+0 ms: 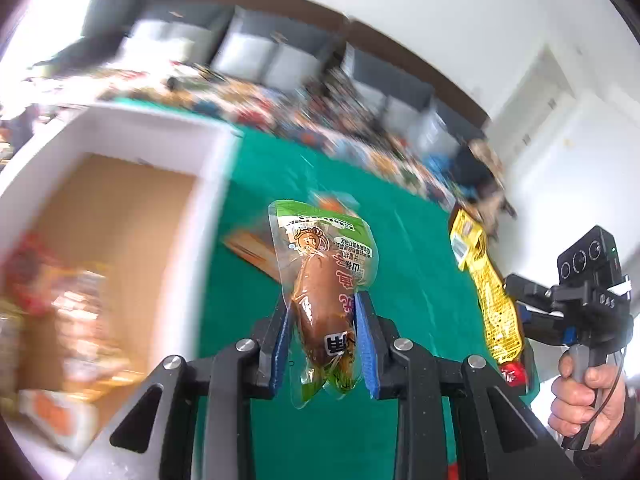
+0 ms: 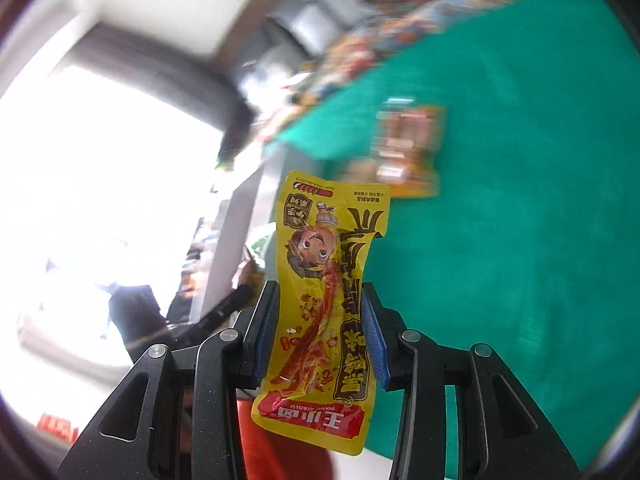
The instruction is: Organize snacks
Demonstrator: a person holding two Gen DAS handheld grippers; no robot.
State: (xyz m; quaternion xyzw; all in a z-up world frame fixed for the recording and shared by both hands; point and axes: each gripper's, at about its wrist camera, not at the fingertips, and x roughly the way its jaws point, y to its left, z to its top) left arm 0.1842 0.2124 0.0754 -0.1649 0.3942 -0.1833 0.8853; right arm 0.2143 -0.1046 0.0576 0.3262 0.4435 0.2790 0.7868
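My left gripper (image 1: pixel 322 336) is shut on a clear green-topped packet holding a brown sausage-like snack (image 1: pixel 320 280), lifted above the green tablecloth (image 1: pixel 400 248). My right gripper (image 2: pixel 320 336) is shut on a long yellow snack packet (image 2: pixel 324 304) with a cartoon figure, also held in the air. In the left wrist view that yellow packet (image 1: pixel 492 304) hangs at the right, with the right gripper's body (image 1: pixel 576 300) and a hand (image 1: pixel 588 400) behind it. A white cardboard box (image 1: pixel 168 136) with several snack packs inside stands at the left.
An orange packet (image 1: pixel 252 248) lies on the cloth behind the held sausage packet; it appears blurred as an orange packet (image 2: pixel 408 152) in the right wrist view. A heap of mixed snacks (image 1: pixel 360 132) runs along the table's far edge. Grey storage bins (image 1: pixel 256 52) stand behind.
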